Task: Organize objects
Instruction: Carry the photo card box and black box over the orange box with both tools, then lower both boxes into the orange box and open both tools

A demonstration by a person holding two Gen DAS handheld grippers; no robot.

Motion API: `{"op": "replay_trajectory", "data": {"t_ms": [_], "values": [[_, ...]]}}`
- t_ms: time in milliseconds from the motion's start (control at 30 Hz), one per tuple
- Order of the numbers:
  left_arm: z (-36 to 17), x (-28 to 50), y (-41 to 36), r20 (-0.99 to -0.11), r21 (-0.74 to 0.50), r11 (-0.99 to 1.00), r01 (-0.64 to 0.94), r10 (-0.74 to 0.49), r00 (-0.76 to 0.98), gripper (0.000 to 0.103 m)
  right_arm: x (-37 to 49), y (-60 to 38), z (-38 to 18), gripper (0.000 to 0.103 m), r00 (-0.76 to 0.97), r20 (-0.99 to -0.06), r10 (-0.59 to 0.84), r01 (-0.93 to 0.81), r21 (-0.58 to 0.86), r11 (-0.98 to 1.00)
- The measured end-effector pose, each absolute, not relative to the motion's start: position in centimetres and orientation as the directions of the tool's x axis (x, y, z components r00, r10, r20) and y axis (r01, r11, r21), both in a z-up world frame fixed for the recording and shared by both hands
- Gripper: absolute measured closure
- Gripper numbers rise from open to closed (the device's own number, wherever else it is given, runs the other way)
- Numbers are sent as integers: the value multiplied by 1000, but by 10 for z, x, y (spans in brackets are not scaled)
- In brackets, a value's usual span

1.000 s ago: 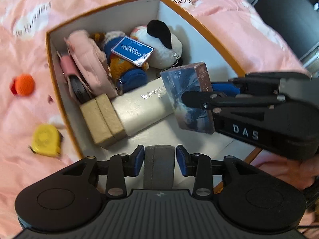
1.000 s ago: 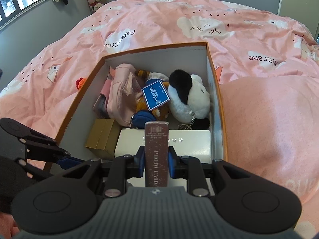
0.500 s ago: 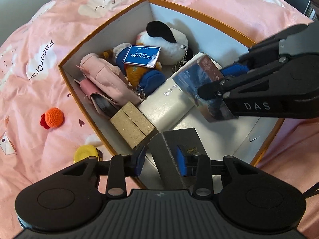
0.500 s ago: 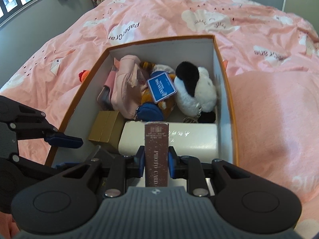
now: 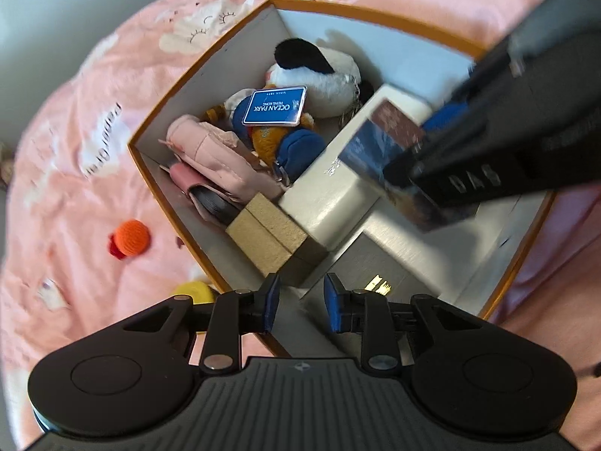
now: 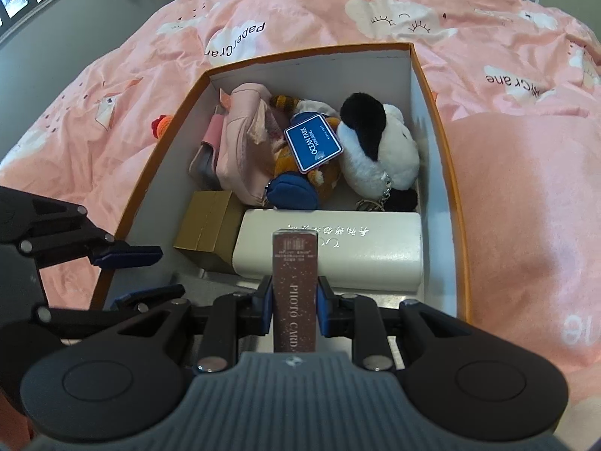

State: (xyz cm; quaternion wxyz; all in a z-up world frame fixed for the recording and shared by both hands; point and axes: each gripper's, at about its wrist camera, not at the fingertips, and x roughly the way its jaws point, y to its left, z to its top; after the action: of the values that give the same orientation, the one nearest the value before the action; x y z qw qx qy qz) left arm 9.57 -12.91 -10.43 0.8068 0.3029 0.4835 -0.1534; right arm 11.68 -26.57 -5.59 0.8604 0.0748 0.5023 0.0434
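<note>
Bedding in pink, printed with clouds (image 6: pixel 394 18), carries an orange-rimmed cardboard box (image 6: pixel 456 203) with white inner walls. The right gripper (image 6: pixel 291 314) hangs over the near end of that box, and its 2 blue pads are pressed flat against the sides of a maroon box lettered PHOTO CARD (image 6: pixel 295 289), which stands upright between them with its spine toward the camera. From the left wrist camera the same photo-card box (image 5: pixel 394 165) shows a blue printed face, tilted, above a white rectangular case (image 5: pixel 330 188) lying across the box floor.

The left gripper (image 5: pixel 300 302) points down at the near corner of the cardboard box (image 5: pixel 379 9). Its jaws have just been closing, and now stand narrowly parted. Below and just beyond the blue pads (image 5: pixel 271 302) lies a dark grey box with a small gold mark (image 5: pixel 375 267); the pads do not press on it, and whether any edge of it sits between them I cannot tell.

Beside the grey box sits a tan kraft box (image 5: pixel 270 236), then a pink pouch (image 5: pixel 214 158), a plush toy with a blue OCEAN PARK tag (image 5: pixel 274 107), and a black-and-white plush (image 5: pixel 323 75). Outside on the bedding are an orange crocheted ball (image 5: pixel 131 236) and a yellow object (image 5: pixel 195 291), partly hidden.
</note>
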Motion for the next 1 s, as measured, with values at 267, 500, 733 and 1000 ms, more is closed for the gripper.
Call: {"op": "replay_trajectory", "data": {"t_ms": [267, 500, 733, 1000], "values": [[-94, 101, -111, -861, 258, 826, 502, -40, 507, 68, 117, -263, -59, 79, 451, -881, 145, -1, 162, 987], [-73, 103, -90, -822, 125, 906, 404, -134, 553, 68, 119, -258, -64, 79, 399, -904, 155, -12, 164, 986], [-75, 106, -90, -829, 90, 895, 437, -176, 531, 68, 126, -263, -76, 77, 294, -900, 322, 25, 344, 939], [-82, 111, -91, -838, 88, 893, 442, -174, 518, 68, 143, -266, -85, 72, 196, -908, 369, 37, 383, 923]]}}
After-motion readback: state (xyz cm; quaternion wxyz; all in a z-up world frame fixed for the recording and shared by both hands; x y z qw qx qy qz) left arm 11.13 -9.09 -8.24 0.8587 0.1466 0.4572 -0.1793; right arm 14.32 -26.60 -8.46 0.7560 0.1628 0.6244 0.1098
